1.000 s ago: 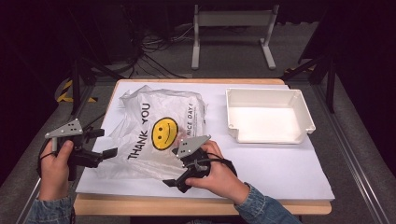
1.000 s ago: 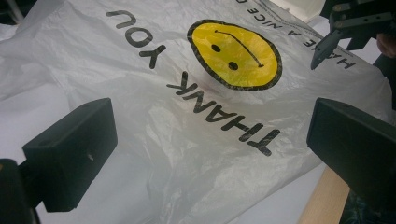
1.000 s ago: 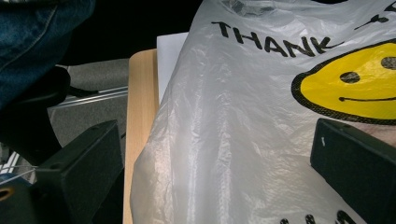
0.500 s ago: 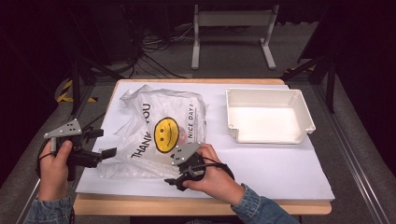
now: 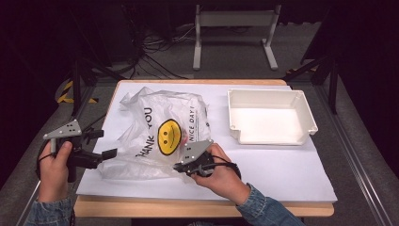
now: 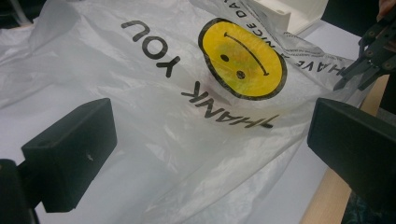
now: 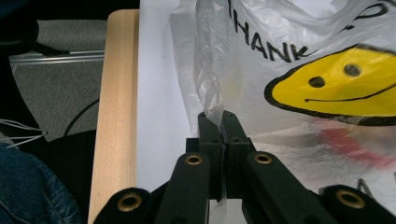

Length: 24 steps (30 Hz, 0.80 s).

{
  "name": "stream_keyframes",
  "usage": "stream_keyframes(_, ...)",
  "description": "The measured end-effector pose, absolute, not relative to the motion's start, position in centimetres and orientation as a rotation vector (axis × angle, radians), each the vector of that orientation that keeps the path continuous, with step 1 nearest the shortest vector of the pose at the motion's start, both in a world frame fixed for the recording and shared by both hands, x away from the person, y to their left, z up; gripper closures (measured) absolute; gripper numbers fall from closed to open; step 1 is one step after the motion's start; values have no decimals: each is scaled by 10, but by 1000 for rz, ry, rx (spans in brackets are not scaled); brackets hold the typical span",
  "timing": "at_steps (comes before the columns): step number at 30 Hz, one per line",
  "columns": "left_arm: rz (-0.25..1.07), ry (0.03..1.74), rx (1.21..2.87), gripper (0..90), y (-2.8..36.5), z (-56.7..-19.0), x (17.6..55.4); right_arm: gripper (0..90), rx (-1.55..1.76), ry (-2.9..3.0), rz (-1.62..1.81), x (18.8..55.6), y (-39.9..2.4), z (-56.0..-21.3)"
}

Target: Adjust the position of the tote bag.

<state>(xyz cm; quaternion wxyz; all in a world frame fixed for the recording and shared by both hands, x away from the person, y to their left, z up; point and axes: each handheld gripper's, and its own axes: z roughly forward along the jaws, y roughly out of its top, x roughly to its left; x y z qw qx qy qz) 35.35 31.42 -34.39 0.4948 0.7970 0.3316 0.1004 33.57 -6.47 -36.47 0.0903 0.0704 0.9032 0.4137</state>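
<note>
A white plastic bag (image 5: 155, 122) printed with a yellow smiley and "THANK YOU" lies crumpled on the white sheet at the table's left half. A red thing (image 7: 345, 140) shows dimly through the film. My right gripper (image 5: 181, 165) sits at the bag's near right corner. Its jaws have just been closing and now pinch a fold of the bag's edge (image 7: 215, 109) between them. My left gripper (image 5: 104, 142) is held at the bag's left side, open, its pads (image 6: 70, 151) wide apart above the film (image 6: 187, 140) without touching it.
A white rectangular tray (image 5: 270, 96) stands at the right back of the table, apart from the bag. The wooden table edge (image 7: 114, 116) runs close beside the right gripper. Cables and a metal stand lie on the floor beyond the table.
The right gripper has edged a little toward the bag's near corner and its jaws have closed on the bag's edge. The left hand has stayed in place.
</note>
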Motion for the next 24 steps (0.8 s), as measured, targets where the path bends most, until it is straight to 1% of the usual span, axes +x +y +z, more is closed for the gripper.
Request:
stream_keyframes(14, 252, 774, 1888, 20, 314, -336, 360, 891, 310, 2584, 1260, 337, -115, -343)
stream_keyframes(24, 248, 758, 1898, 19, 311, -335, 363, 891, 369, 2580, 1228, 336, -144, -343)
